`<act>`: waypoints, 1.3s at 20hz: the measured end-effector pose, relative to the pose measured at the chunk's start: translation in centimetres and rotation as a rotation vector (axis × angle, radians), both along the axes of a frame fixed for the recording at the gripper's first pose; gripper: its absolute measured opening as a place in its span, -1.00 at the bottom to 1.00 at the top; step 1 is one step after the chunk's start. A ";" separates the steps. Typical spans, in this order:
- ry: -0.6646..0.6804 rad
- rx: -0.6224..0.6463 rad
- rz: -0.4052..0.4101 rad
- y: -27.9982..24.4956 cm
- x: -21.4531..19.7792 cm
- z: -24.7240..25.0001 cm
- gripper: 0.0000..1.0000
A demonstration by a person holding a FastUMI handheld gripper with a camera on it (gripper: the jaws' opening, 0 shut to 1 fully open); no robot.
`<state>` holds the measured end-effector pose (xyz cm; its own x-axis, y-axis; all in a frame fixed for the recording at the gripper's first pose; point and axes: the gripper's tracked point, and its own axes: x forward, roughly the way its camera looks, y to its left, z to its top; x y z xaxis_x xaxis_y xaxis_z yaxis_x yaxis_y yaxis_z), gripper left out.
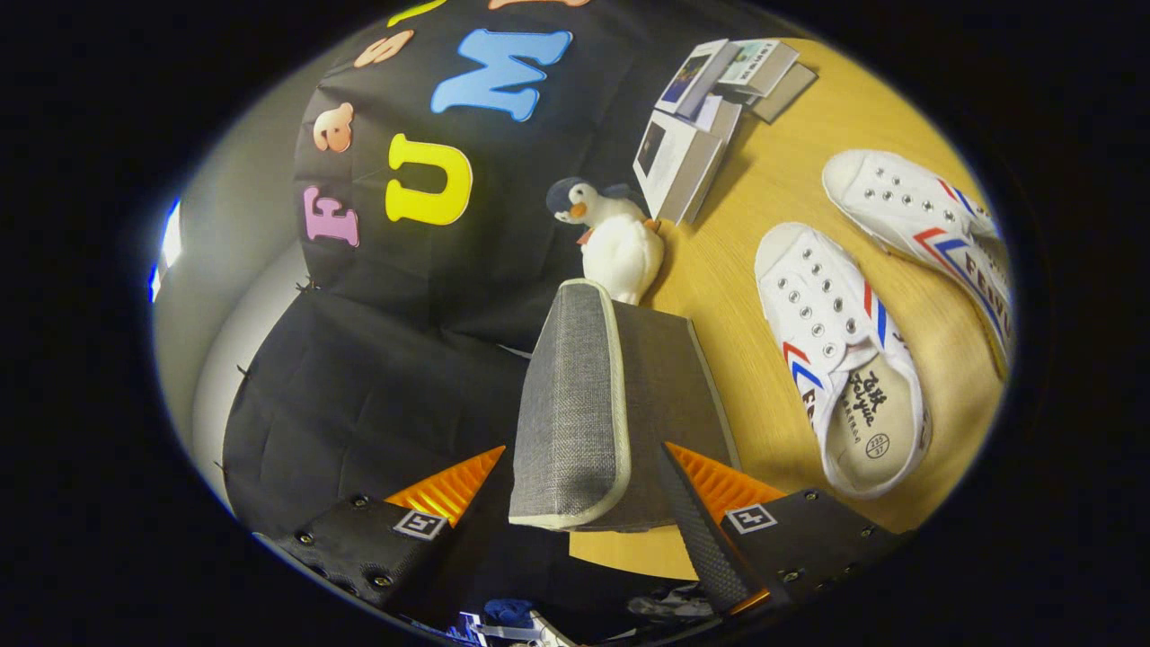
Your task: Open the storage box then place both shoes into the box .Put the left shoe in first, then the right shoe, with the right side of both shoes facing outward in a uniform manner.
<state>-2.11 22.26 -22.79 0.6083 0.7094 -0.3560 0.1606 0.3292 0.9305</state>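
We see the gripper (575,512) rolled over to one side, so the wooden table (764,234) runs up the three o'clock half of the view and the booth's cloth wall takes the nine o'clock half. Between the fingers stands the grey fabric storage box (629,395), or rather its lid edge with pale piping, its long axis running from the six o'clock end between the fingers up toward twelve o'clock. The fingers stand wide apart, one on each side of that grey panel; we cannot tell whether either pad truly presses on it, and the gap on the nine o'clock side looks open, so we judge that the jaws straddle the lid rather than clamp it. The two white canvas shoes with red and blue stripes lie on the table toward two and three o'clock of the jaws: the nearer shoe (840,359) just beyond the box, the farther shoe (925,216) beside it, both with toes pointing toward twelve o'clock. A plush penguin (611,238) sits just beyond the box at twelve o'clock, with a stack of booklets (710,117) past it at one o'clock. We judge the box-opening step still in hand, the shoes untouched.
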 end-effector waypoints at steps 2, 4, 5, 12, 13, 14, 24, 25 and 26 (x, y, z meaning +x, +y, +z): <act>0.035 0.040 -0.001 0.6 -0.2 -0.5 0.94; 0.049 0.084 0.005 1.3 -0.1 -0.4 0.92; 0.055 0.098 0.011 1.7 -0.1 -0.4 0.88; 0.078 0.080 0.021 2.4 0.1 -0.6 -0.04; 0.086 0.083 0.029 2.3 -0.1 -0.5 -0.05; 0.083 0.084 0.050 2.4 -0.4 -0.4 -0.05; 0.013 0.085 0.084 2.2 0.0 4.8 -0.93; -0.010 0.076 0.094 2.4 0.3 5.6 -0.93; -0.032 0.062 0.099 2.6 0.5 6.5 -0.93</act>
<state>-1.58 24.85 -16.33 0.5444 0.7866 -0.2913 0.1003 0.2838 0.9536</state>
